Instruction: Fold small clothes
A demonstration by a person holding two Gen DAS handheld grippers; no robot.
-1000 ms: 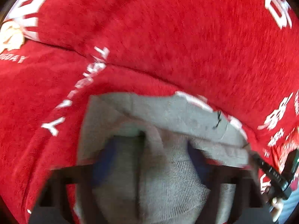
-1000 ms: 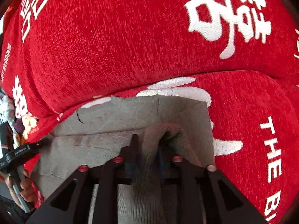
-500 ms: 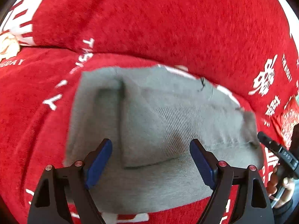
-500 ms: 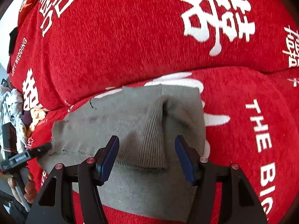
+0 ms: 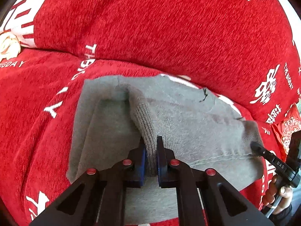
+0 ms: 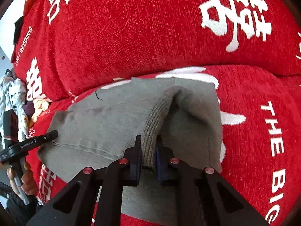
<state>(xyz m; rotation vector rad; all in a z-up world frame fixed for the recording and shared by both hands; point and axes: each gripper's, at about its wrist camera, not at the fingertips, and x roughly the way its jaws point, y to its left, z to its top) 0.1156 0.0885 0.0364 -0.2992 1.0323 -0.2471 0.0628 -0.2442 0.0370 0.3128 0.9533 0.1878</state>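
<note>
Nearest the left wrist camera, the left gripper (image 5: 150, 150) has its jaws drawn in on a ribbed band of the grey garment (image 5: 188, 128), the blue pads (image 5: 143, 162) squeezing a raised ridge of knit between them. The right gripper (image 6: 147, 146) does the same on its side: its jaws are closed tight on a ribbed fold of the same grey garment (image 6: 112, 124), which rises in a small peak just beyond the fingertips. Around both pinch points the cloth lies spread and partly folded on the seat of a red sofa cover (image 5: 37, 122), one panel doubled over another, with a stitched hem running across it and a short dark thread (image 5: 204, 95) loose near the far edge. In the left wrist view the other gripper's tip (image 5: 263, 151) shows at the right edge, touching the garment's hem, with the person's hand (image 5: 278, 194) under it; in the right wrist view the left tool's tip (image 6: 47, 136) shows at the left, meeting the cloth's edge. Farther back, the red backrest cushion (image 6: 131, 37) rises behind the garment, printed with large white characters (image 6: 237, 15) and English lettering. At the far left of the right wrist view a heap of pale crumpled fabric (image 6: 13, 98) lies beside the sofa.
</note>
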